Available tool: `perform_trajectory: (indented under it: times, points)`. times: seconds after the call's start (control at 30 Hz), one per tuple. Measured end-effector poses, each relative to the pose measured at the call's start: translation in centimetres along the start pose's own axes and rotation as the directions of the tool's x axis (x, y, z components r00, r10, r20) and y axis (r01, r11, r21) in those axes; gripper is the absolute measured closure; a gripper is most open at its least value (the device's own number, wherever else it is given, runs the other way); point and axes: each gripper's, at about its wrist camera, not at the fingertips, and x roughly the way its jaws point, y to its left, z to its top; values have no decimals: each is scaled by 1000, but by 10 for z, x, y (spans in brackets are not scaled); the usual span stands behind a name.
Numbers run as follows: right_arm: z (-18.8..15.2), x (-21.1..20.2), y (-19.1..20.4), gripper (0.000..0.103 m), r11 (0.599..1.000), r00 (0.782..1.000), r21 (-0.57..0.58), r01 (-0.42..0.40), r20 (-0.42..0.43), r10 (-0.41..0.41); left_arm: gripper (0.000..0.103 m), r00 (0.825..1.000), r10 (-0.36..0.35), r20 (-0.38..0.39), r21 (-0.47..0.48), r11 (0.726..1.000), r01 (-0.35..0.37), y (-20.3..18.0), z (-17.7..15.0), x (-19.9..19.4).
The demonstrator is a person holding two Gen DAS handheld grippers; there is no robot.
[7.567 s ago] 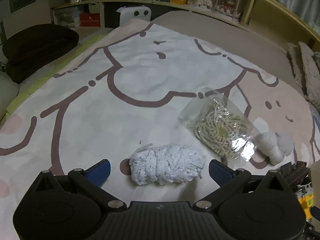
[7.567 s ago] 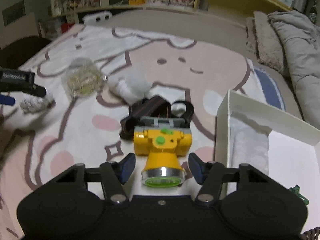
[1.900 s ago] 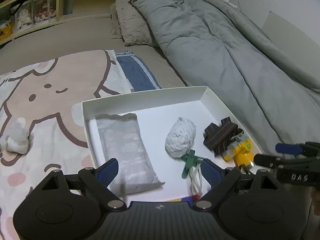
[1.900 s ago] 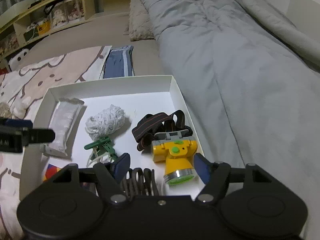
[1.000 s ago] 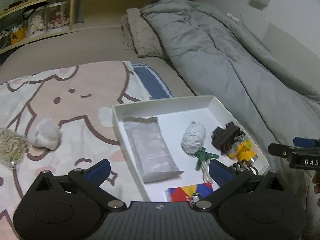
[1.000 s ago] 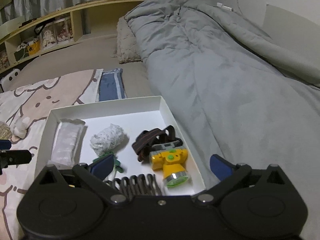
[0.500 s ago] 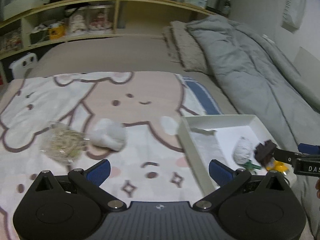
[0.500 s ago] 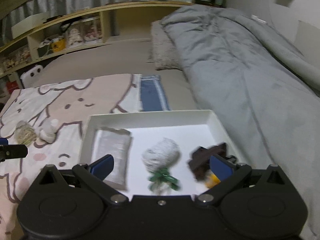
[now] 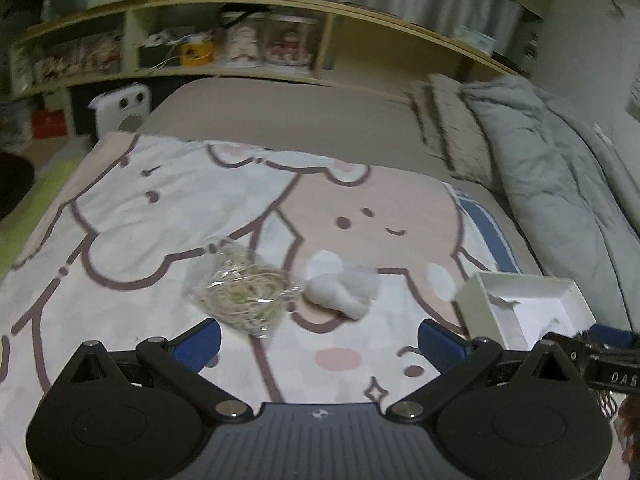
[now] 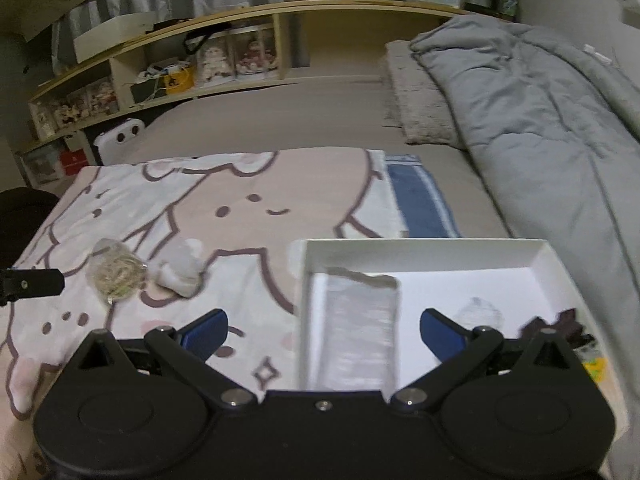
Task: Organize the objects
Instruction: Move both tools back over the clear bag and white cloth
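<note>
Left gripper (image 9: pixel 318 340) wide open, empty, above cartoon blanket (image 9: pixel 160 216); clear bag of rubber bands (image 9: pixel 242 294) touching white cotton wad (image 9: pixel 336 290) just ahead. Right gripper (image 10: pixel 323 330) open, empty, over white box (image 10: pixel 420 246) w/ grey pouch (image 10: pixel 358 320) inside.

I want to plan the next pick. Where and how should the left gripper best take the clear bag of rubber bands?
Probably from above, across the bulging middle of the clear bag. It lies flat on the blanket, directly ahead of the open left gripper, and its thin crinkled edges would likely slip.
</note>
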Motion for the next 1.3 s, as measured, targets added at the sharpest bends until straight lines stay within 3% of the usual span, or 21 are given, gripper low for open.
perform_trajectory:
  times: [0.43, 0.6, 0.8, 0.93, 1.07, 1.3]
  points:
    - [10, 32, 60, 0, 998, 997, 6, -70, 25, 70, 0, 995, 99, 7, -104, 990, -98, 45, -5, 15]
    - [9, 46, 70, 0, 996, 995, 19, -86, 49, 85, 2, 995, 93, 20, -140, 986, -90, 50, -8, 21]
    - [6, 56, 77, 0, 996, 989, 42, -73, 129, 67, 16, 996, 90, 27, -141, 986, -86, 50, -14, 38]
    - [5, 73, 79, 0, 996, 992, 41, -74, 103, 70, 25, 996, 87, 7, -89, 992, -86, 46, -19, 54]
    - [2, 91, 83, 14, 995, 993, 51, -82, 92, 77, 34, 996, 87, 5, -35, 996, -87, 44, -21, 67]
    - [-3, 118, 94, 26, 988, 984, 31, -152, 98, 149, 46, 999, 32, -11, -104, 994, -33, 55, -24, 88]
